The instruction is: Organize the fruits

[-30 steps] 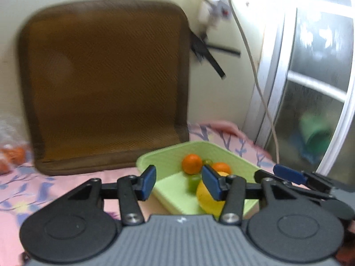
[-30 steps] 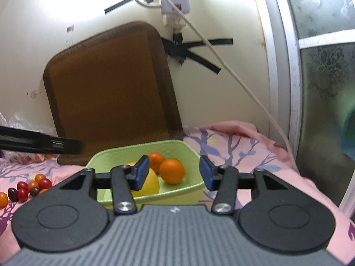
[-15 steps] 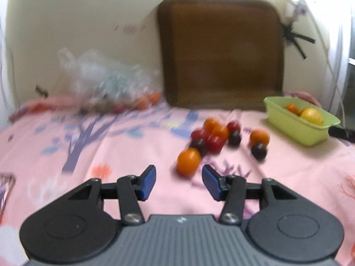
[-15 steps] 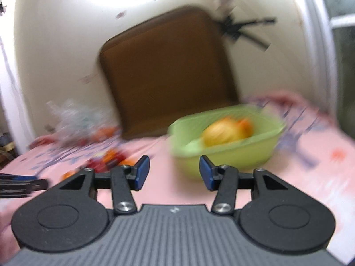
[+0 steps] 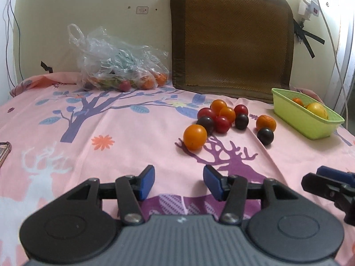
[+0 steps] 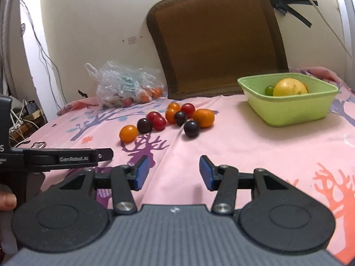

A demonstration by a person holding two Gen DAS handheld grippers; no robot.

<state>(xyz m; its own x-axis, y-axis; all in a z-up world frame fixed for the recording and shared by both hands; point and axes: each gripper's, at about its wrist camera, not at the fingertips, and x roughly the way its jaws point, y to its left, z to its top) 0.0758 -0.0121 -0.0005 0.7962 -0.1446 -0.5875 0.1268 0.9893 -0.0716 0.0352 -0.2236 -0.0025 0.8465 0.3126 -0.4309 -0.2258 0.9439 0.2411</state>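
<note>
A cluster of small fruits (image 5: 221,117) (image 6: 175,116), orange, red and dark purple, lies on the pink sheet. One orange fruit (image 5: 194,137) (image 6: 128,133) sits nearest the left gripper. A light green basket (image 5: 304,119) (image 6: 288,108) at the right holds a large yellow fruit (image 6: 289,87), a green one (image 6: 269,90) and orange ones (image 5: 298,100). My left gripper (image 5: 178,182) hovers open and empty well short of the cluster. The right gripper (image 6: 172,173) is open and empty too, back from the fruits. Its tip (image 5: 328,181) shows at the left wrist view's right edge.
A clear plastic bag (image 5: 117,66) (image 6: 126,88) with more fruit lies by the wall. A brown woven cushion (image 5: 233,40) (image 6: 217,40) leans on the wall behind the basket. A cable (image 5: 332,51) hangs at the right. A hand (image 6: 7,201) holds the left gripper's body (image 6: 55,158).
Both grippers have pulled back from over the basket toward the near-left, so the loose fruit cluster and the bag came into view. Both stayed open and empty.
</note>
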